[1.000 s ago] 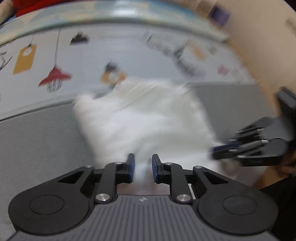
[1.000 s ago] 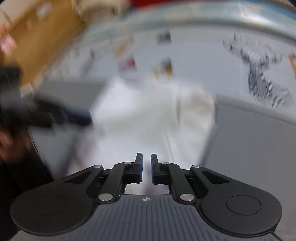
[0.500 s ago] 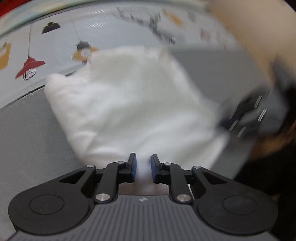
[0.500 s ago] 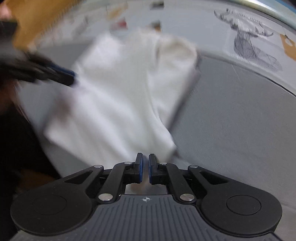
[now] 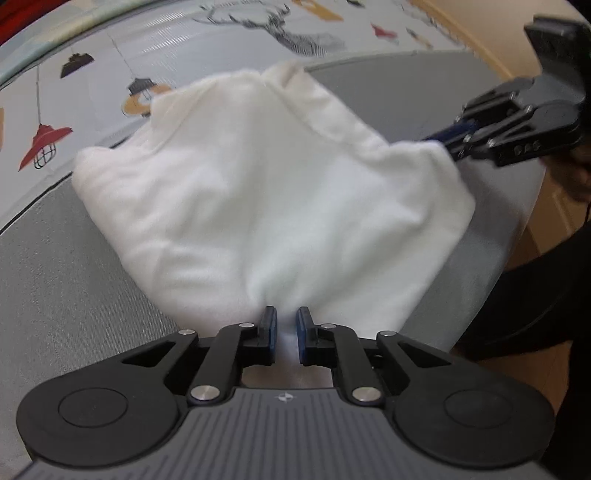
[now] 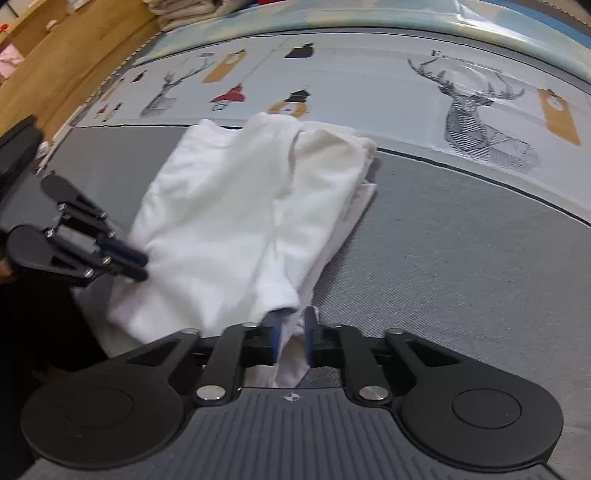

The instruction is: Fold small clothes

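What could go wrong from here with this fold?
1. The right gripper is opening with the garment corner between its jaws; the cloth may snag and drag.
2. The left gripper is closing on the other corner; pulling could skew the fold.
3. Loose layers at the right edge could slide apart.

A home room: a grey table (image 6: 461,240) with a deer-and-lamp printed cloth (image 6: 369,81), folded towels (image 6: 184,9) and wooden wall (image 6: 55,74) behind it.

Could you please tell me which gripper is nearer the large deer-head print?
Right. The right gripper, jaws opening around the white garment, lies toward the large deer-head print; the left gripper, jaws closing on the cloth, is across the garment, farther away.
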